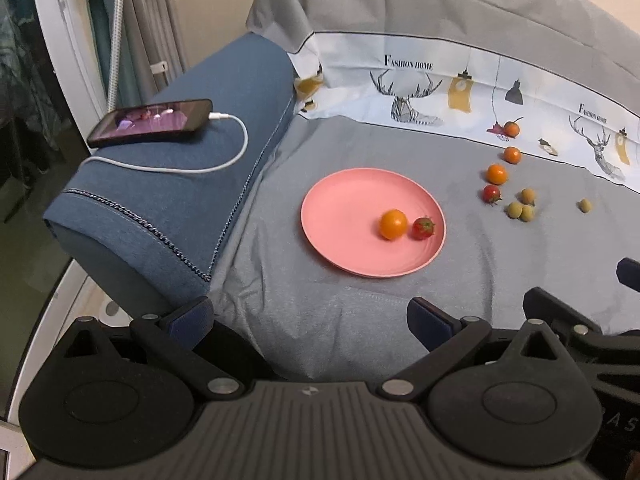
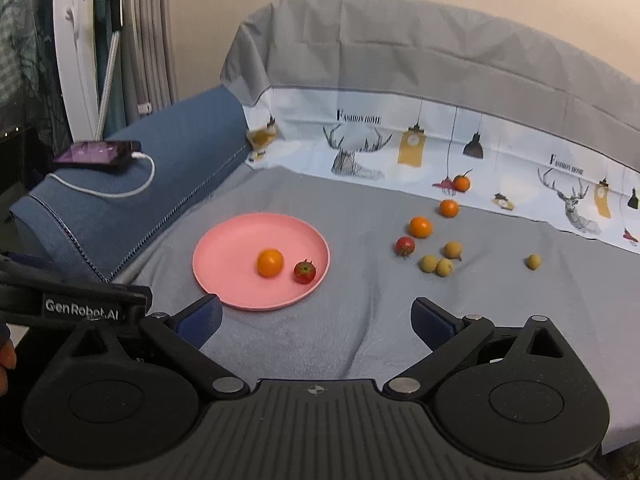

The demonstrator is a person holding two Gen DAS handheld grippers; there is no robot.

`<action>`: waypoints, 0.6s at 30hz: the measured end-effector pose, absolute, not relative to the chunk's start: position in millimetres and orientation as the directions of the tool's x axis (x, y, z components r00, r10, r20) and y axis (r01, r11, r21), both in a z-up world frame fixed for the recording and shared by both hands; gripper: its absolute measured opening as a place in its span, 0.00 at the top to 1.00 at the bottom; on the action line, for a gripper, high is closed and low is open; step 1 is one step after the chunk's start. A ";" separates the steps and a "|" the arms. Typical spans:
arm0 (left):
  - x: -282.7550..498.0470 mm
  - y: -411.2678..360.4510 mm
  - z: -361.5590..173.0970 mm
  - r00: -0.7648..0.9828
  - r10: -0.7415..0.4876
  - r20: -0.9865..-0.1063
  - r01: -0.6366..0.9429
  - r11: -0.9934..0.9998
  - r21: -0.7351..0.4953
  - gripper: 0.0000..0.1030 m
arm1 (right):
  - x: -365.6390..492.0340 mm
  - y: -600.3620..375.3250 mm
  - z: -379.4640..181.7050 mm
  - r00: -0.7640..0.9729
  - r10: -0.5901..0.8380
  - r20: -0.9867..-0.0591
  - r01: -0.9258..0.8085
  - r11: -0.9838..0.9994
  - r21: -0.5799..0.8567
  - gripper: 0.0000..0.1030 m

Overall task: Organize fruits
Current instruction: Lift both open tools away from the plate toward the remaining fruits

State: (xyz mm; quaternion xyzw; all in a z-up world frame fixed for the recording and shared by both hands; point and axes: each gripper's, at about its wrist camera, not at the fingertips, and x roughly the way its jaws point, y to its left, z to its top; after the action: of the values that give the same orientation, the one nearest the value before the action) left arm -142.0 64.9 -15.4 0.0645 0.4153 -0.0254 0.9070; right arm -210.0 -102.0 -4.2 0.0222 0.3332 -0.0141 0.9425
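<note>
Two fruits, an orange tomato and a strawberry, lie on the pink plate on the grey sofa cover. Both the left gripper and right gripper hover spread wide and empty. Other fruits lie scattered right of the plate.

Open grey cover betw plate & loose fruit cluster — armrest blocks left.
</note>
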 end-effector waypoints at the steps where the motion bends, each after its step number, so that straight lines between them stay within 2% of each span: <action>1: -144.8 65.8 -13.3 0.657 0.007 -0.753 0.098 0.991 0.094 0.00 | -212.4 -101.9 -2.2 0.782 -0.011 -0.623 0.041 0.999 0.034 0.03; 18: -165.6 70.0 -3.3 0.686 0.008 -0.728 0.088 0.992 0.094 0.00 | -229.8 -104.8 8.0 0.806 0.000 -0.592 0.038 0.998 0.052 0.01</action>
State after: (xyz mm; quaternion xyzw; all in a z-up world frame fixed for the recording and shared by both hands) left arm -165.6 70.0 -3.3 0.0606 0.3959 -0.0217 0.9160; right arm -229.8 -104.8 8.0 0.0305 0.3114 -0.0098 0.9497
